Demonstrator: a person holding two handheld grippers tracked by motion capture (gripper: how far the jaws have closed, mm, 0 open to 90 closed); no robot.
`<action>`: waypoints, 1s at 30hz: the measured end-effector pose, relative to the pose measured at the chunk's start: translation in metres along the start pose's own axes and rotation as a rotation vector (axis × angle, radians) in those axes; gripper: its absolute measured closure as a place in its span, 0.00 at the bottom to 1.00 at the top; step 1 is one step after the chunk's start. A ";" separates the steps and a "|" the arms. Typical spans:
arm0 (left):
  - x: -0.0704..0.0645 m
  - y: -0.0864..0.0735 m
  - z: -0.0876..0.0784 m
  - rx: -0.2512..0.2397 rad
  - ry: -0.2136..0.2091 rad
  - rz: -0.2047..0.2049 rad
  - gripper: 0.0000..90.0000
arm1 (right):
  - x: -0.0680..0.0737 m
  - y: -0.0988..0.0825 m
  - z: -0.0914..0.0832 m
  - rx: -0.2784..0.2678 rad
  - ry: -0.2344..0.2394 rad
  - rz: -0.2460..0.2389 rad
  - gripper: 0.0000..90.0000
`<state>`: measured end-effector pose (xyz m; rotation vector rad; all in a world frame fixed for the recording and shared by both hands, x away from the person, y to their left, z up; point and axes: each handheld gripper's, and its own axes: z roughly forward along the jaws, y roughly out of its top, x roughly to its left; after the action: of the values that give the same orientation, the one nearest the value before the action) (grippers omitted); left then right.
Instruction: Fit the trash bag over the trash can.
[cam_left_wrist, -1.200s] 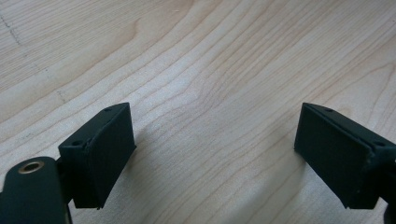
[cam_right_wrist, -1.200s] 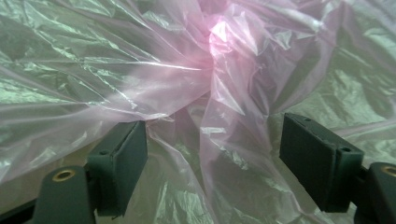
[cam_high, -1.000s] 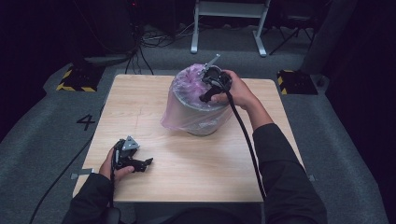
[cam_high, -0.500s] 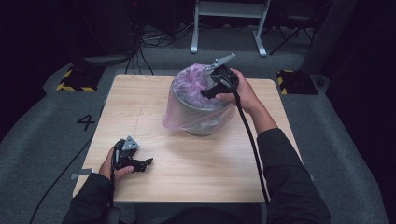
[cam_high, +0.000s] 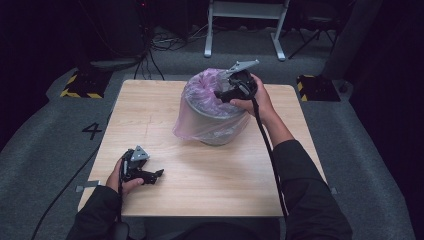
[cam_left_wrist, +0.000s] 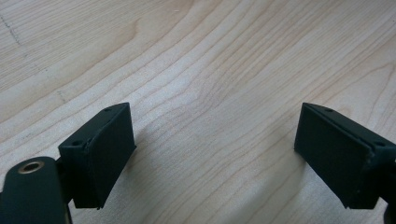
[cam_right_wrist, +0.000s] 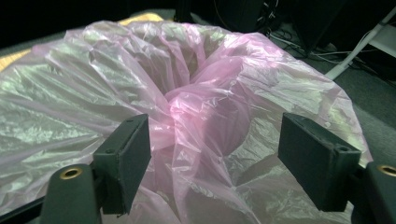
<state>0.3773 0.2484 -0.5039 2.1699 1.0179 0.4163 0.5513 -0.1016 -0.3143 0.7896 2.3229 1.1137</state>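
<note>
We recorded a grey bin (cam_high: 216, 127) lined with a pink plastic bag (cam_high: 202, 107) standing on the wooden tabletop (cam_high: 150, 115), slightly right of centre and toward the far edge. The bag's skirt draped over the rim and down the left side of the bin; its middle was gathered inward into a crumpled knot (cam_right_wrist: 201, 109).

The right gripper (cam_high: 227, 92) sat at the far right part of the bin's top, held by the person's right hand (cam_high: 257, 100). In the right gripper view its fingers (cam_right_wrist: 126, 163) stood spread, one on each side of the gathered plastic, pads not pressing on it; they had just been closing slightly. We noted the bag between them but ungrasped.

The left gripper (cam_high: 150, 175) rested low over the near left part of the tabletop, in the left hand (cam_high: 122, 177), well apart from the bin. Its fingers (cam_left_wrist: 100, 154) were released, spread wide over bare wood grain.
</note>
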 end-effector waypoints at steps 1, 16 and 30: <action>0.000 0.000 0.000 0.000 0.000 0.001 0.13 | -0.001 -0.003 -0.002 -0.031 0.005 0.010 0.29; 0.000 0.000 0.000 0.001 -0.001 0.000 0.13 | 0.000 -0.010 -0.024 -0.183 0.036 0.043 0.21; 0.000 0.000 0.000 0.000 -0.001 0.000 0.13 | -0.001 -0.025 -0.055 -0.211 0.061 0.018 0.20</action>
<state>0.3774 0.2484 -0.5039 2.1696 1.0172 0.4158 0.5110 -0.1458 -0.3025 0.7074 2.2039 1.3814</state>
